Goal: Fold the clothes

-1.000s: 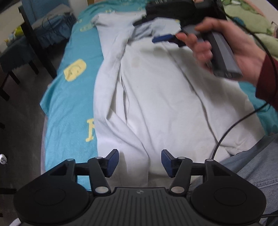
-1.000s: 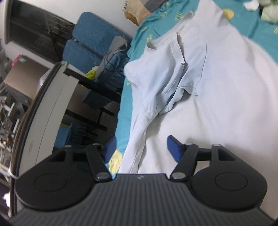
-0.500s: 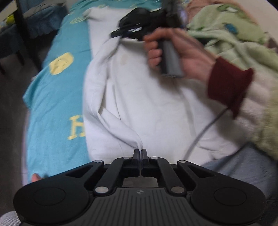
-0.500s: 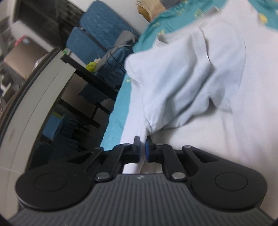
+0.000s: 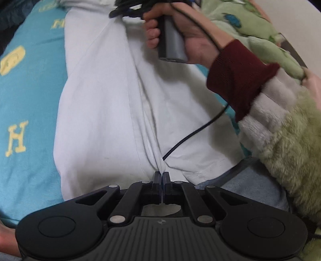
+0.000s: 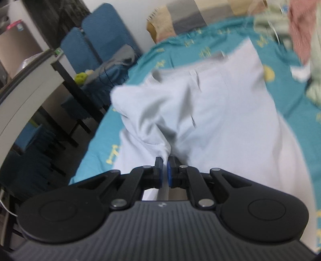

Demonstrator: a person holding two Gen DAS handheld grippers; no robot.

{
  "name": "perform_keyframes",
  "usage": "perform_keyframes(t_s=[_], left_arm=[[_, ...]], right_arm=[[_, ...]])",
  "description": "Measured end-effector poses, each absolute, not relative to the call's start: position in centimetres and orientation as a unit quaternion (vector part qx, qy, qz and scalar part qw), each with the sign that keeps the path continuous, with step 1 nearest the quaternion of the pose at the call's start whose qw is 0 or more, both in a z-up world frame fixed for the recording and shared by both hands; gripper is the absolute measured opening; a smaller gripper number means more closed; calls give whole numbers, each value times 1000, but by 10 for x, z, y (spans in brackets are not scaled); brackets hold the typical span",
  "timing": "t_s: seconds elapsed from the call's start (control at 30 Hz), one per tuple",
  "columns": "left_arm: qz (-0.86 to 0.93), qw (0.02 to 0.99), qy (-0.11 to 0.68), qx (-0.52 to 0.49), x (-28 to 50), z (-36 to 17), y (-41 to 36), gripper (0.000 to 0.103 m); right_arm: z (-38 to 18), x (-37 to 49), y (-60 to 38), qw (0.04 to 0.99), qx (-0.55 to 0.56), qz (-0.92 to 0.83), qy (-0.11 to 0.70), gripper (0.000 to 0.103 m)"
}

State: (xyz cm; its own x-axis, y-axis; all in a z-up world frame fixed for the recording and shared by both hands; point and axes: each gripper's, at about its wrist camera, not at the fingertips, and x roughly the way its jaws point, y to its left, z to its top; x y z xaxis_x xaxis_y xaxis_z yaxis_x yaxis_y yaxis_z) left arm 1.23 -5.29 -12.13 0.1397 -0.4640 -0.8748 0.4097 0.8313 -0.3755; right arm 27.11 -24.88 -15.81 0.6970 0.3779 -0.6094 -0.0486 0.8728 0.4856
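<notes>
A pale grey-white shirt [image 5: 104,104] lies on a teal bed sheet [image 5: 24,96]. My left gripper [image 5: 161,174] is shut on the shirt's near hem edge, and the cloth runs taut from it in a long ridge. My right gripper [image 6: 165,160] is shut on a bunched fold of the shirt [image 6: 200,112] near the sleeve end. In the left wrist view the right gripper [image 5: 128,12] is held by a hand at the far end of the shirt, its fingers partly hidden.
A black cable [image 5: 196,132] trails across the shirt. A green blanket [image 5: 250,28] lies at the bed's right. Blue chairs [image 6: 96,46] and a dark table [image 6: 66,80] stand beside the bed at the left. The person's jeans [image 5: 250,184] are close by.
Both grippers went from open to shut on the shirt. They have since carried its left edge across to the right, so the shirt now lies folded lengthwise.
</notes>
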Motion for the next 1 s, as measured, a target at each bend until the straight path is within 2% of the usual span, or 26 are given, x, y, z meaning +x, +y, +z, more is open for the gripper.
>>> perform_keyframes(t_s=[0.03, 0.1, 0.17, 0.2, 0.23, 0.3, 0.37, 0.43, 0.47, 0.57, 0.73, 1.0], left_arm=[[-287, 753, 591, -32, 15, -122, -51, 3], [-285, 759, 583, -46, 18, -118, -45, 15], [-286, 766, 572, -67, 21, -112, -36, 40], [-287, 769, 565, -83, 24, -109, -29, 47], [-291, 771, 557, -101, 26, -107, -23, 49], [-293, 779, 536, -143, 34, -100, -7, 57], [-268, 800, 505, -181, 41, -93, 11, 65], [-222, 835, 470, -181, 44, -87, 24, 75], [-196, 850, 457, -175, 46, -84, 29, 81], [-156, 850, 467, -186, 56, -90, 40, 81], [-142, 828, 505, -197, 67, -112, 52, 81], [-161, 771, 587, -187, 75, -156, 47, 77]], right_arm=[[-164, 271, -250, 890, 228, 120, 376, 9], [-166, 270, -251, 887, 228, 124, 382, 10], [-159, 265, -252, 888, 223, 127, 380, 11], [-155, 260, -254, 888, 225, 126, 381, 11], [-151, 255, -256, 887, 226, 125, 382, 12], [-141, 239, -262, 885, 232, 117, 387, 19], [-130, 218, -270, 885, 233, 108, 389, 40], [-115, 193, -278, 888, 218, 98, 392, 47], [-109, 177, -283, 889, 212, 88, 395, 46], [-99, 131, -303, 879, 212, 56, 422, 46], [-114, 77, -344, 832, 240, -38, 499, 47], [-149, 56, -362, 764, 296, -86, 567, 47]])
